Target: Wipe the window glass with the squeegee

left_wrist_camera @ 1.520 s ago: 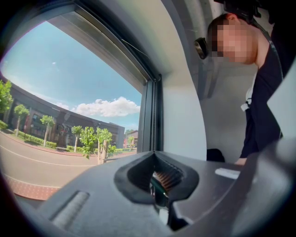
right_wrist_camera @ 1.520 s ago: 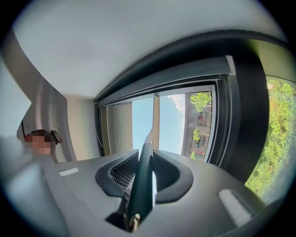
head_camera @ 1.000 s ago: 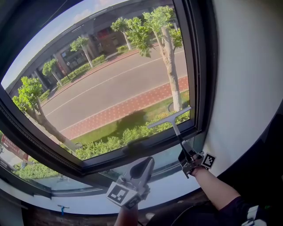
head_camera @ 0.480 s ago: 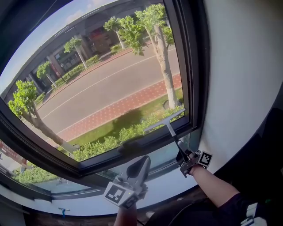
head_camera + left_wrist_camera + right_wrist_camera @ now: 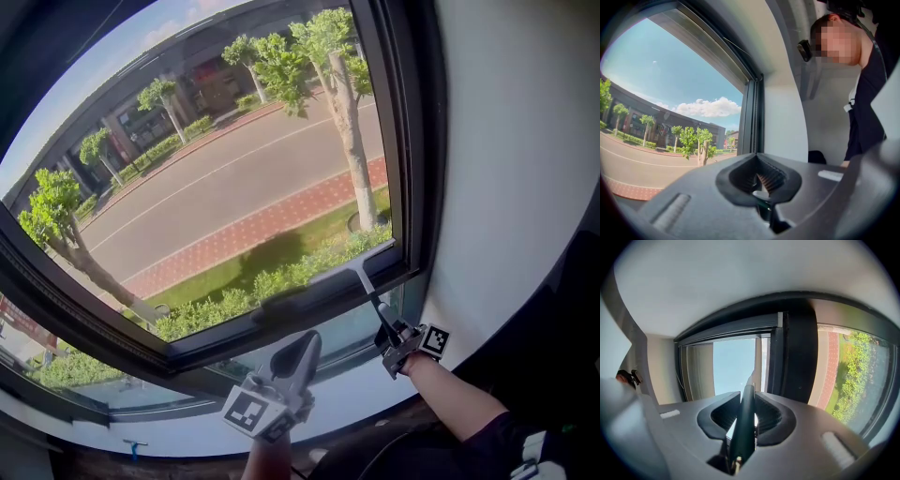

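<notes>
Window glass [image 5: 234,187], lower edge: right gripper [image 5: 387,333] pinches squeegee [image 5: 361,274] by its handle; left gripper [image 5: 298,356] pressed together, empty. Risk: blade catching the frame [image 5: 244,328], twisting in the jaws.

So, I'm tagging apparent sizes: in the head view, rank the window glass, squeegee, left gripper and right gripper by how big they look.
1. window glass, by far.
2. left gripper, though it is nearer the camera.
3. squeegee and right gripper: about alike, not ranked.
</notes>
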The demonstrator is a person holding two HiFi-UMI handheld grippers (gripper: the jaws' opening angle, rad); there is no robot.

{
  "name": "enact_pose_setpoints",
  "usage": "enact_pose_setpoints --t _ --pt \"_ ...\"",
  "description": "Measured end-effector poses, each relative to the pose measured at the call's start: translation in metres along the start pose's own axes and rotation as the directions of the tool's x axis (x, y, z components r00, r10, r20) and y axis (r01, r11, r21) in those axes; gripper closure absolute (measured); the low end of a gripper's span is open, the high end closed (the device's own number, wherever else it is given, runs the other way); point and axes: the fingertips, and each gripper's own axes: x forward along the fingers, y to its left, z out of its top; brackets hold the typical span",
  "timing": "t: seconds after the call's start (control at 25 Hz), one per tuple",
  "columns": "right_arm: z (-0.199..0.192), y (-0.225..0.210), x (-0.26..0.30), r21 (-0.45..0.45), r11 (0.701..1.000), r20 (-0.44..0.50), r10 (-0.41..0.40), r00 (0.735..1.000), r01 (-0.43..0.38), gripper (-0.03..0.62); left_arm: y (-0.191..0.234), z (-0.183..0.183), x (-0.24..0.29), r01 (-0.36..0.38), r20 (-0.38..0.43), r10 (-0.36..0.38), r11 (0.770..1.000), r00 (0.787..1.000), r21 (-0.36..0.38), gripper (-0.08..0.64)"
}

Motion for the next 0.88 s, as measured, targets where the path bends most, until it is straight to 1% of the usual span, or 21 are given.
enact_pose_setpoints --t 0.32,0.52,0.88 --pt "-0.002 -0.007 -0.005 0.014 0.999 0.003 -0.039 0.999 0.039 0.494 0.001 0.000 -0.004 -0.009 -0.003 0.009 1.000 1.000 -0.002 0.557" --pt "-0.002 -0.016 -0.009 0.035 0.996 0.008 -0.084 0.996 0.083 0.494 0.000 0.004 -0.006 -0.012 -0.002 0.012 1.000 1.000 -0.002 0.557" --pt "-0.003 -0.016 -0.009 0.040 0.996 0.009 -0.083 0.997 0.083 0.494 0.000 0.003 -0.009 -0.019 -0.007 0.019 1.000 1.000 -0.003 0.557"
